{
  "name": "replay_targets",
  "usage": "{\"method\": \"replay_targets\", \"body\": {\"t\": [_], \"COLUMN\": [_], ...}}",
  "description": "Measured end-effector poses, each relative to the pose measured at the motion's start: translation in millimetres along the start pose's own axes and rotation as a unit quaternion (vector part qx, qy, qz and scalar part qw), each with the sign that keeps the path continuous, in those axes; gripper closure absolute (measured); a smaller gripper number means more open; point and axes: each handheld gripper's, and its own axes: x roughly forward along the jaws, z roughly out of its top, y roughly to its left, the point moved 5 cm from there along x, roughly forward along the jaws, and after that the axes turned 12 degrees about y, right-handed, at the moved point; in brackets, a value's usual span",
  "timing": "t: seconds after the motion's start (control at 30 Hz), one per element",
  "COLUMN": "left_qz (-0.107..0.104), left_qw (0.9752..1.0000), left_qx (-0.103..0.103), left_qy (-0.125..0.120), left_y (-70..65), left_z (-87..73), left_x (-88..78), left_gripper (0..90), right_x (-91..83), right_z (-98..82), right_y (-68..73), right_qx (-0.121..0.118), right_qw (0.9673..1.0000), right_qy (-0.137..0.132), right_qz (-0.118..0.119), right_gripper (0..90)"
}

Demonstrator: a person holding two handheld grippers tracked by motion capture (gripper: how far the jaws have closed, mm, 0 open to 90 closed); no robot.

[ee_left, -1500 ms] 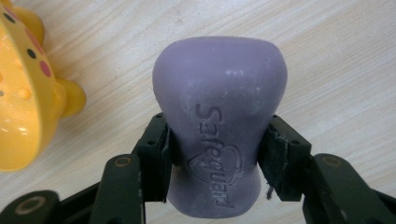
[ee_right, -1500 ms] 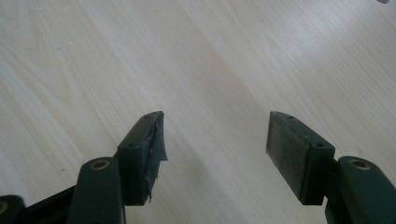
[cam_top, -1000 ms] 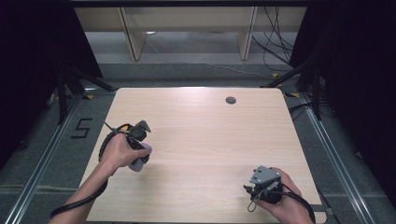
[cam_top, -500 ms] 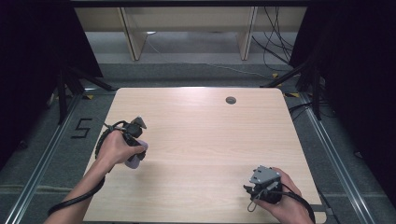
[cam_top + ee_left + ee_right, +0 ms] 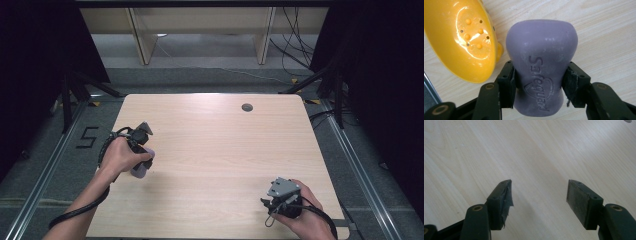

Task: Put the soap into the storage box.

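Clamped across the narrow waist of a purple soap bar (image 5: 541, 72), the left gripper (image 5: 539, 82), both black pads pressed flat against the bar's sides. Stamped into the bar's face, the word "Safeguard", running lengthwise toward the camera in the left gripper view. Above the jaws, the bar's broad rounded end; below them, its lower end dropping between the jaw arms. Just beside the bar, at upper left of that view, a glossy yellow soap dish (image 5: 466, 40) with small raised nubs and drain holes, resting on the table (image 5: 609, 32); whether dish and bar touch cannot be told.

From the high view, the left gripper (image 5: 141, 150) gripped in the left hand (image 5: 120, 156) near the table's left edge, the soap bar (image 5: 140, 170) showing pale purple below the hand, a black cable looping back along the forearm.

Near the table's front right corner, the right gripper (image 5: 278, 198) in the right hand (image 5: 305, 210), grey plate on top. In the right gripper view, its jaws (image 5: 539, 200) spread wide apart and holding nothing, bare pale wood (image 5: 536, 152) between and beyond them.

Toward the far edge of the table (image 5: 215, 145), a small dark round grommet (image 5: 247, 107), well apart from both grippers.
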Motion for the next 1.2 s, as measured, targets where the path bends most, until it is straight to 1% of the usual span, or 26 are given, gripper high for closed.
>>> {"method": "replay_targets", "body": {"t": [0.07, 0.1, 0.17, 0.27, 0.3, 0.33, 0.4, 0.43, 0.47, 0.5, 0.57, 0.6, 0.63, 0.67, 0.7, 0.8, 0.83, 0.87, 0.93, 0.97, 1.0, 1.03, 1.07, 1.1, 1.13, 1.2], "left_qz": [-0.001, -0.003, 0.001, 0.001, 0.0, 0.003, 0.001, 0.0, 0.0, 0.001, 0.001, 0.003, 0.001, 0.0, 0.0, -0.001, -0.002, 0.002, 0.0, -0.003, 0.001, -0.003, 0.001, -0.001, 0.001, 0.003], "left_qw": [1.0, 1.0, 1.0, 1.0, 0.9999, 1.0, 0.9999, 0.9999, 0.9999, 0.9998, 0.9998, 0.9998, 0.9997, 0.9997, 0.9997, 0.9995, 0.9994, 0.9996, 0.9994, 0.9991, 0.9993, 0.9987, 0.9991, 0.9987, 0.9991, 0.9991], "left_qx": [0.0, -0.004, -0.003, -0.005, -0.011, -0.007, -0.012, -0.016, -0.014, -0.019, -0.02, -0.02, -0.023, -0.023, -0.024, -0.03, -0.034, -0.028, -0.035, -0.043, -0.036, -0.05, -0.042, -0.05, -0.043, -0.041], "left_qy": [0.003, 0.001, -0.001, -0.001, 0.001, 0.001, 0.003, -0.003, 0.002, 0.002, 0.006, 0.007, -0.001, 0.002, 0.005, 0.004, 0.001, 0.005, 0.003, -0.001, 0.004, -0.008, 0.002, -0.005, 0.006, 0.006], "left_y": [1.9, 2.3, 4.5, 7.3, 7.6, 9.6, 11.3, 12.7, 14.0, 14.9, 17.9, 19.0, 19.9, 21.5, 22.8, 26.5, 27.4, 29.7, 31.3, 31.1, 33.3, 32.0, 34.0, 33.5, 35.3, 36.7], "left_z": [0.0, 0.3, 0.5, 0.7, 1.1, 1.0, 1.5, 1.8, 1.7, 2.1, 2.0, 1.9, 2.5, 2.6, 2.5, 3.2, 3.7, 3.8, 4.1, 5.0, 4.6, 6.0, 5.3, 6.5, 5.7, 6.1], "left_x": [-0.4, -0.1, -0.4, -0.7, -1.1, -1.1, -1.3, -0.2, -0.9, -0.9, -0.8, -0.8, 0.6, 0.2, 0.3, 1.2, 1.8, 1.4, 1.6, 1.8, 1.2, 2.3, 1.2, 2.0, 0.9, 1.6], "left_gripper": [49.0, 49.0, 49.0, 48.9, 48.9, 49.0, 48.9, 48.9, 49.0, 48.9, 48.9, 48.9, 49.0, 48.9, 48.9, 48.9, 48.9, 48.9, 48.9, 49.0, 49.0, 48.9, 48.9, 48.9, 48.9, 48.9], "right_x": [0.0, 0.0, -0.2, -0.1, -0.1, -0.2, -0.3, -0.1, -0.4, -0.8, -0.7, -0.5, -0.8, -1.0, -0.4, -0.7, -1.1, -1.0, -0.6, -0.6, -0.6, -0.8, -0.8, -0.8, -1.0, -0.7], "right_z": [0.0, 0.0, 0.1, -0.1, 0.0, 0.0, -0.1, -0.1, -0.1, -0.1, -0.2, -0.2, -0.1, -0.2, -0.3, -0.2, -0.2, -0.2, -0.2, -0.2, -0.2, -0.1, -0.1, -0.2, -0.2, -0.2], "right_y": [0.1, 0.0, -0.1, -0.2, -0.2, -0.1, -0.1, -0.2, 0.1, 0.5, -0.1, -0.1, 0.4, 0.4, -0.3, -0.1, 0.5, 0.3, 0.0, 0.0, -0.1, 0.2, 0.5, 0.4, 0.4, 0.2], "right_qx": [0.0, 0.0, 0.0, 0.001, 0.001, 0.0, 0.0, 0.0, 0.003, 0.007, 0.001, 0.001, 0.006, 0.006, -0.001, 0.002, 0.008, 0.006, 0.001, 0.001, 0.001, 0.006, 0.007, 0.007, 0.006, 0.003], "right_qw": [1.0, 1.0, 1.0, 1.0, 1.0, 1.0, 1.0, 1.0, 1.0, 1.0, 1.0, 1.0, 1.0, 1.0, 1.0, 1.0, 0.9999, 1.0, 1.0, 1.0, 1.0, 1.0, 1.0, 1.0, 1.0, 1.0], "right_qy": [0.0, 0.0, 0.0, 0.0, 0.0, 0.0, 0.0, -0.001, 0.001, 0.002, 0.001, 0.001, 0.002, 0.003, 0.0, 0.001, 0.003, 0.003, 0.001, 0.001, 0.001, 0.001, 0.002, 0.002, 0.003, 0.002], "right_qz": [0.0, 0.0, -0.001, 0.0, 0.0, 0.0, 0.0, 0.0, 0.003, 0.005, 0.002, 0.002, 0.005, 0.006, 0.0, 0.002, 0.006, 0.006, 0.002, 0.003, 0.002, 0.005, 0.005, 0.005, 0.006, 0.004], "right_gripper": [37.7, 37.8, 37.7, 37.8, 37.7, 37.8, 37.7, 37.8, 37.8, 37.8, 37.8, 37.8, 37.8, 37.7, 37.8, 37.7, 37.7, 37.8, 37.7, 37.8, 37.8, 37.7, 37.8, 37.8, 37.7, 37.7]}}
